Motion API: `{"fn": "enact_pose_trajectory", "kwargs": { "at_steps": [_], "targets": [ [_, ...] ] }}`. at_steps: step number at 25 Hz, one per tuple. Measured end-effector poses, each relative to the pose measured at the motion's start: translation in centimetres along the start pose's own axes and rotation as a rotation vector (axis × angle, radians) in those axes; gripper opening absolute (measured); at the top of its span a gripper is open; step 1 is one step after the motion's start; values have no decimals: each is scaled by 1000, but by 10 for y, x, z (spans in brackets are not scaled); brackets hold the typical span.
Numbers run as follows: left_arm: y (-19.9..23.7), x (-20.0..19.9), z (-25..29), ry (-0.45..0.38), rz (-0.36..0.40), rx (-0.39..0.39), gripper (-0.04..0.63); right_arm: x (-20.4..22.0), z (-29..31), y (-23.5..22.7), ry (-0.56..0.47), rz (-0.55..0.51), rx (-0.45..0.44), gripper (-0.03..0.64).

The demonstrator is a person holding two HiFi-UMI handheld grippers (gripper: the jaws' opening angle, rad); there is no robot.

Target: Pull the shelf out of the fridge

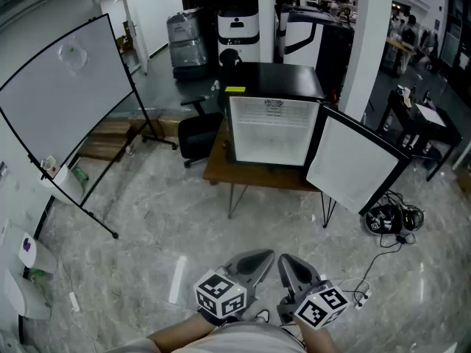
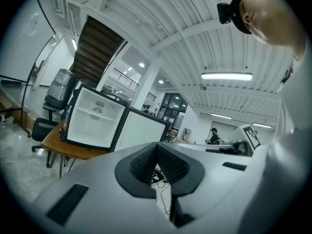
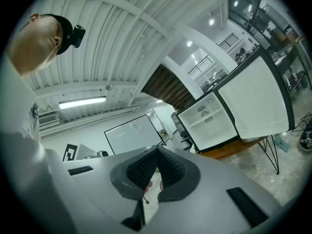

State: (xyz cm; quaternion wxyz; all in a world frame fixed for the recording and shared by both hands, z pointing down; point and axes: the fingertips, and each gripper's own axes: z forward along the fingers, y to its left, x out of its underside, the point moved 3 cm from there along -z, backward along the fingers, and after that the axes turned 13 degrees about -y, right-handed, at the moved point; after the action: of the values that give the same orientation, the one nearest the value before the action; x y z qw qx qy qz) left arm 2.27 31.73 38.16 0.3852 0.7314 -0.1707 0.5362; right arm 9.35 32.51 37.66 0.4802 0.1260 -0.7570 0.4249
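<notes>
A small black fridge (image 1: 272,116) stands on a wooden table (image 1: 218,169) across the room, its door (image 1: 355,169) swung open to the right. Its white inside shows a thin shelf (image 1: 274,115) near the top; the same shelf appears in the left gripper view (image 2: 95,112) and the right gripper view (image 3: 215,117). Both grippers are held low against the person's body, far from the fridge. My left gripper (image 1: 263,257) is shut with nothing in it (image 2: 157,146). Beside it, my right gripper (image 1: 284,262) is also shut and empty (image 3: 156,149).
A large whiteboard on a stand (image 1: 62,98) leans at the left. A black office chair (image 1: 196,135) sits left of the table. Cables and a black bundle (image 1: 391,218) lie on the floor under the open door. A dark desk (image 1: 425,120) stands at the right.
</notes>
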Motion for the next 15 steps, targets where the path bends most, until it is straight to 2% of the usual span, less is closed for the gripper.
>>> {"fn": "enact_pose_trajectory", "kwargs": {
  "at_steps": [9, 15],
  "targets": [
    [-5, 5, 7, -1, -3, -6, 5, -3, -6, -7, 5, 6, -4, 17],
    [-6, 8, 10, -9, -20, -22, 5, -7, -7, -10, -1, 47, -38, 17]
  ]
}}
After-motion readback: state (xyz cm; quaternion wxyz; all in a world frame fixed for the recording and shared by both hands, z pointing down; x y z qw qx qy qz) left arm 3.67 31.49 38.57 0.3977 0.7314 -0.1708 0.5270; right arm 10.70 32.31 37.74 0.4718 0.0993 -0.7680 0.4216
